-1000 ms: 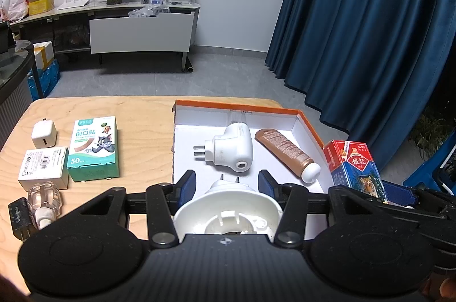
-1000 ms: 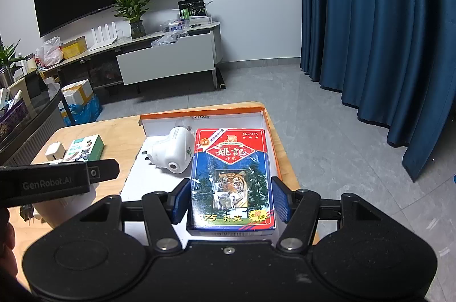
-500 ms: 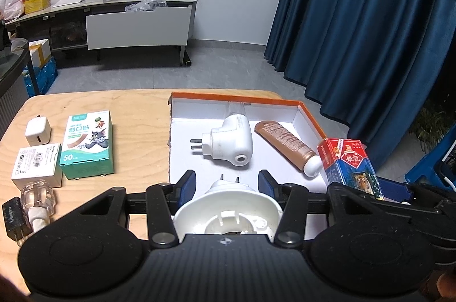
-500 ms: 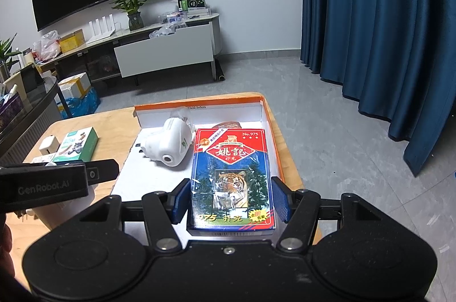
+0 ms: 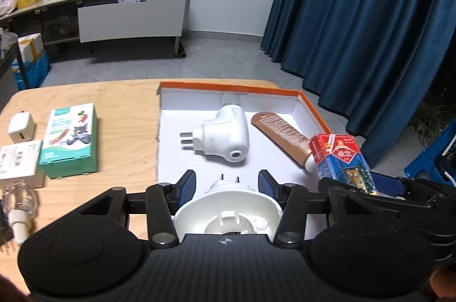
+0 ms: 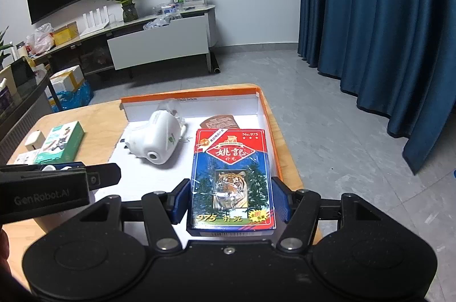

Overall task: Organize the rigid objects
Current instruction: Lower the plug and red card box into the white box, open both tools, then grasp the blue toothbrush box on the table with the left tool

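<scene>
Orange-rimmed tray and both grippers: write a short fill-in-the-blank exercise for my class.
1. The right gripper holds a card box showing a ____.
2. The left gripper holds a ____ plug-in device.
3. The brown tube lies inside the ____.
4. The green box rests on the ____.

Answers: tiger; white; tray; table

The card box point(image 6: 232, 176) hides most of the brown tube point(image 6: 219, 122).

Both claws advanced over orange-rimmed tray point(image 5: 312, 109). Left claw point(image 5: 226, 183) (white plug clamped) nearer lying white plug point(image 5: 225, 135). Right claw point(image 6: 230, 198) carried card box point(image 6: 232, 176) further over tray interior.
</scene>
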Tool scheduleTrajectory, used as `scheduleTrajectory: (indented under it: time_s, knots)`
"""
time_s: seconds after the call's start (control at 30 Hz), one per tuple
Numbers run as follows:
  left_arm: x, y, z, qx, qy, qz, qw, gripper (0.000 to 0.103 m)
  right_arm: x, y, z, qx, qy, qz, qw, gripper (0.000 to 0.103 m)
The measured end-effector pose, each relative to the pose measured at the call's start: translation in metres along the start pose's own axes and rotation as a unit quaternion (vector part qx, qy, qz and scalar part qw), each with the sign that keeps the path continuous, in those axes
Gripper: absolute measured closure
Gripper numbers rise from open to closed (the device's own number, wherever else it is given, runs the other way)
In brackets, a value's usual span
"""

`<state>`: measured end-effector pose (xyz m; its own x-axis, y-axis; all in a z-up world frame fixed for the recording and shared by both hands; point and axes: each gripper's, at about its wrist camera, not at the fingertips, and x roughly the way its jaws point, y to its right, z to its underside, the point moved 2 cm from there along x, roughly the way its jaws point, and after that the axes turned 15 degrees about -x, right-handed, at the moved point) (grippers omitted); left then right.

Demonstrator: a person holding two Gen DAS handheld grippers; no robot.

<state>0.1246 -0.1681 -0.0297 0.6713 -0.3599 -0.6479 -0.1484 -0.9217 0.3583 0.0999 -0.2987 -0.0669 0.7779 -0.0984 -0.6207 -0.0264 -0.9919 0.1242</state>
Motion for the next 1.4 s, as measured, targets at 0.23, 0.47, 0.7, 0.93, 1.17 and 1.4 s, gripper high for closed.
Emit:
scheduleTrajectory:
  time_s: [0.23, 0.47, 0.7, 0.93, 1.17, 1.4]
  knots:
    - [-0.004, 0.001, 0.001, -0.009, 0.002, 0.013, 0.9999, 0.034, -0.002, 0.007, -0.007, -0.007, 0.006, 0.016, 1.000, 0.024]
    - [-0.034, -0.012, -0.002, -0.022, 0.035, -0.006, 0.9991, 0.023, -0.018, 0.004, -0.018, -0.010, 0.030, 0.012, 0.999, 0.021]
    - [-0.079, -0.046, 0.005, -0.048, 0.079, -0.074, 0.9930, 0.014, -0.031, -0.024, -0.024, -0.028, 0.041, -0.034, 0.998, 0.020]
    - [-0.144, -0.114, 0.031, -0.109, 0.153, -0.233, 0.9541, 0.000, -0.041, -0.061, -0.034, -0.064, 0.059, -0.079, 0.993, 0.020]
    - [-0.146, -0.188, 0.056, -0.203, 0.102, -0.359, 0.9053, 0.000, -0.039, -0.080, -0.040, -0.063, 0.059, -0.103, 0.991, 0.020]
    - [-0.122, -0.211, 0.057, -0.189, 0.067, -0.321, 0.9258, 0.040, -0.036, -0.093, -0.043, -0.081, 0.054, -0.108, 0.989, 0.020]
